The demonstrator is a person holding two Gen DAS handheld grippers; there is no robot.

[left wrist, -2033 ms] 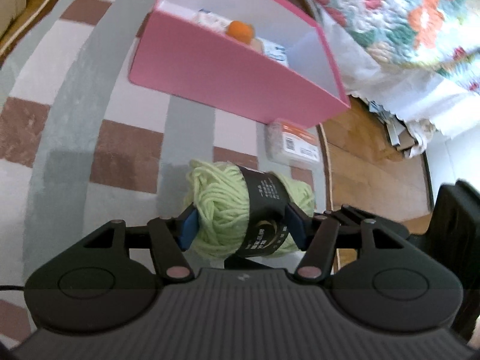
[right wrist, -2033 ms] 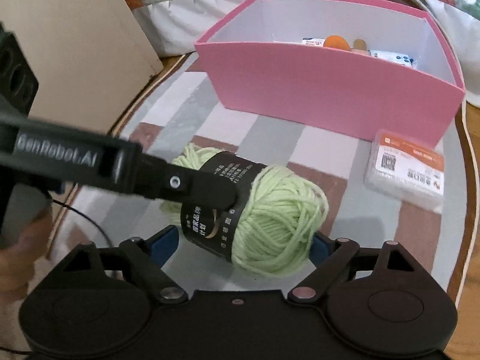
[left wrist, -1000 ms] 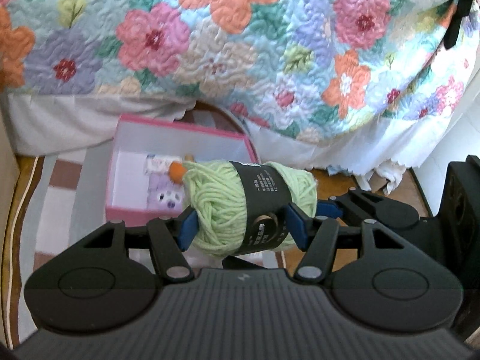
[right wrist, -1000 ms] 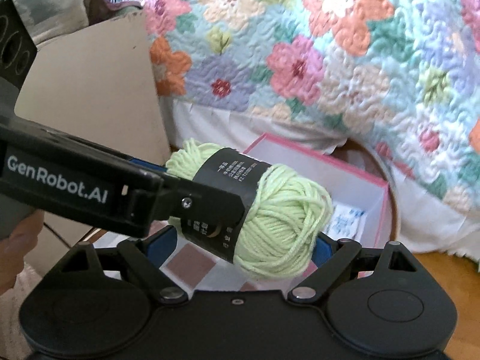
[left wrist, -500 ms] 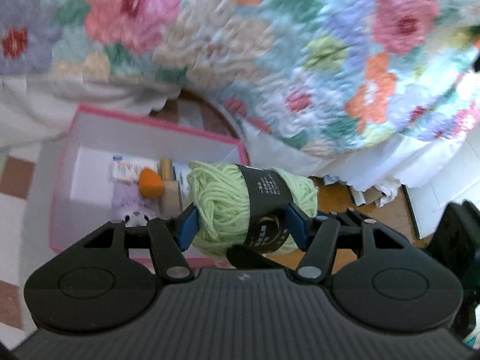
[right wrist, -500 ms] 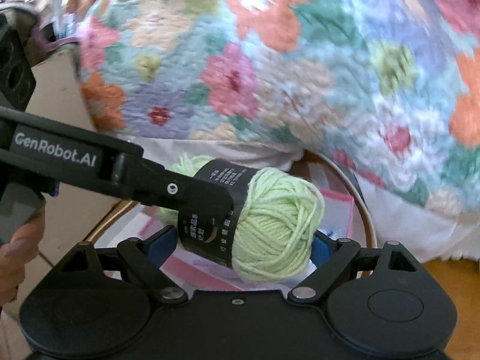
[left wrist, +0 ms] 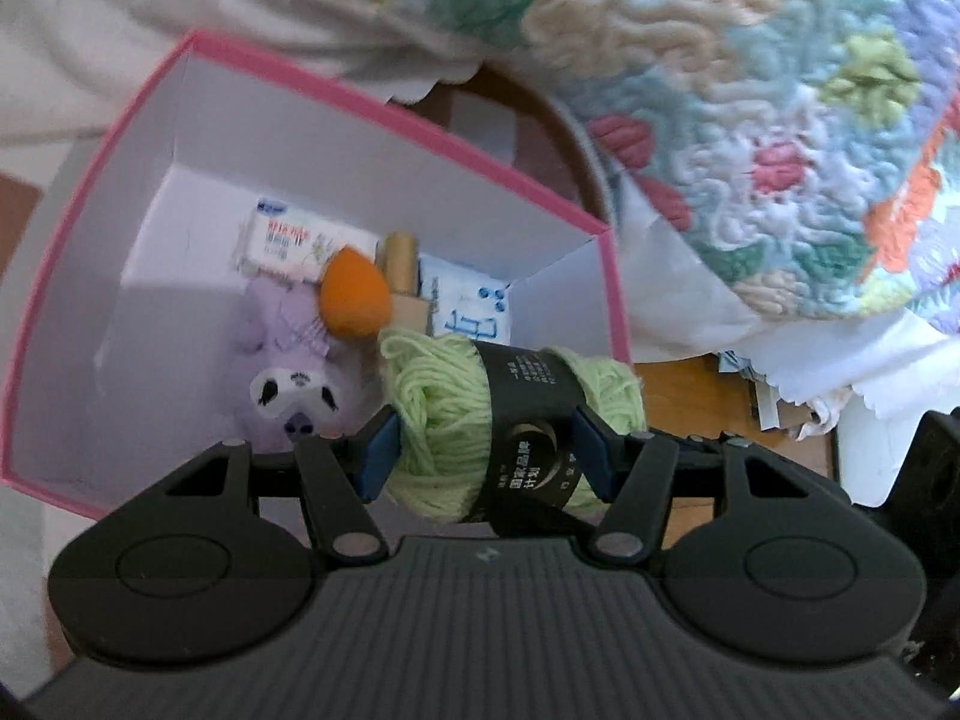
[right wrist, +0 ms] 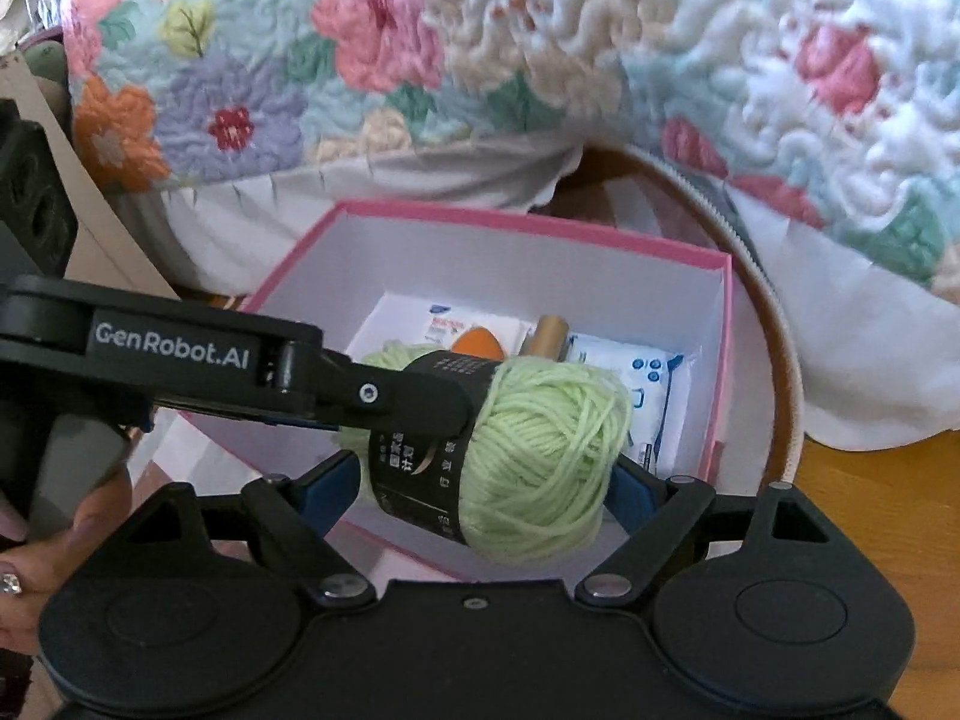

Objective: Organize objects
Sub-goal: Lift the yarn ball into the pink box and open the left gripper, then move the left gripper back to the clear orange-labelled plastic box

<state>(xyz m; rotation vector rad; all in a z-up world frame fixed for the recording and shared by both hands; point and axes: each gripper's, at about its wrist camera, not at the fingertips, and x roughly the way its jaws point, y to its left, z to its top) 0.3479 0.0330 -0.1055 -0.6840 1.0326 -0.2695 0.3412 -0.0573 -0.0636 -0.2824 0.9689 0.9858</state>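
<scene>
A light green yarn ball [left wrist: 438, 420] with a black paper band hangs over the near right corner of the open pink box [left wrist: 390, 102]. My left gripper [left wrist: 485, 450] is shut on it across the band. In the right wrist view the yarn ball [right wrist: 540, 462] lies between the blue pads of my right gripper [right wrist: 480, 489]. These jaws are closing and the pads touch its two ends. The left gripper's finger [right wrist: 390, 396] crosses over the band from the left. The pink box [right wrist: 528, 222] sits below.
The box holds a purple plush toy [left wrist: 288, 384], an orange sponge [left wrist: 354, 294], a wooden cylinder [left wrist: 399, 258] and white packets [right wrist: 630, 372]. A flowered quilt [right wrist: 360, 60] hangs behind it. Wooden floor [right wrist: 870, 480] lies to the right. A person's hand [right wrist: 36, 546] holds the left gripper.
Both grippers have come down together with the yarn ball, from facing the quilt to just above the box. The box now fills much more of both views.
</scene>
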